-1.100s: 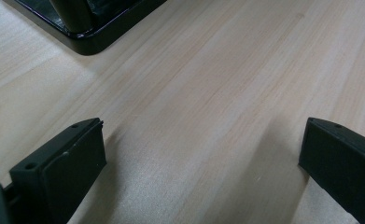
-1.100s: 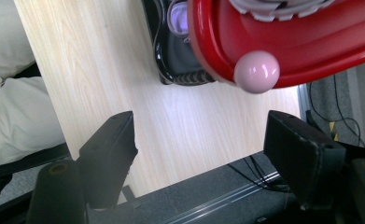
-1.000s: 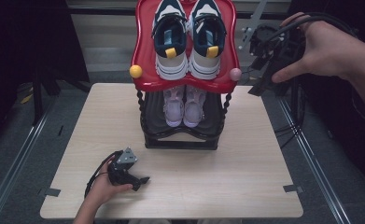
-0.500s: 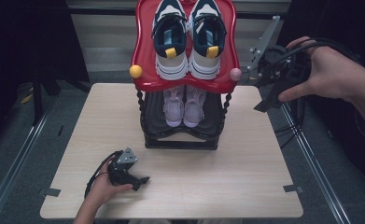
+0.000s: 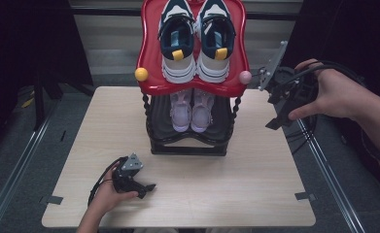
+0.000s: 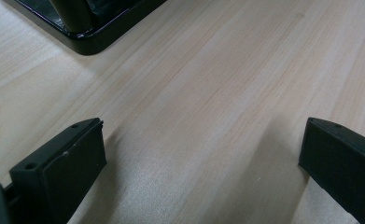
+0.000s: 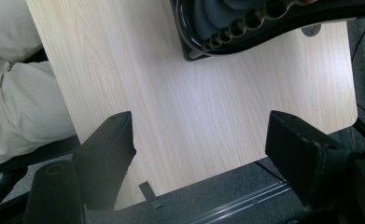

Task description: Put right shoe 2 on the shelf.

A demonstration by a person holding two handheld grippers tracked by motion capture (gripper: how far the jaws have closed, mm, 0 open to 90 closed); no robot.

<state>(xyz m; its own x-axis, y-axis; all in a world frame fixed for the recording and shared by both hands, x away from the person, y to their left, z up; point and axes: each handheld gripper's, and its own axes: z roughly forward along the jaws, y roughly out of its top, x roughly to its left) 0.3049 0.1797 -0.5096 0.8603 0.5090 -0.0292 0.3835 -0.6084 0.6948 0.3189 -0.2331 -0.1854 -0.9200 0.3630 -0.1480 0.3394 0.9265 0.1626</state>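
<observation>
A two-tier shoe rack stands at the back middle of the wooden table (image 5: 255, 184). Its red top shelf (image 5: 153, 82) carries a pair of navy and white sneakers (image 5: 178, 43). A pair of pale lilac shoes (image 5: 192, 109) sits on the black lower shelf. My left gripper (image 5: 146, 187) rests on the table near the front left, open and empty, with bare wood between its jaws in the left gripper view (image 6: 203, 135). My right gripper (image 5: 277, 109) hangs in the air to the right of the rack, open and empty (image 7: 201, 128).
The rack's black base (image 6: 91, 39) lies ahead of the left gripper, and it also appears in the right gripper view (image 7: 245, 37). A yellow knob (image 5: 141, 74) and a pink knob (image 5: 245, 76) stick out from the red shelf. Light trousers (image 7: 17, 93) border the table. Metal rails (image 5: 323, 160) run alongside.
The right hand has brought its gripper down from beside the red shelf to a lower spot right of the rack. The left gripper has stayed put.
</observation>
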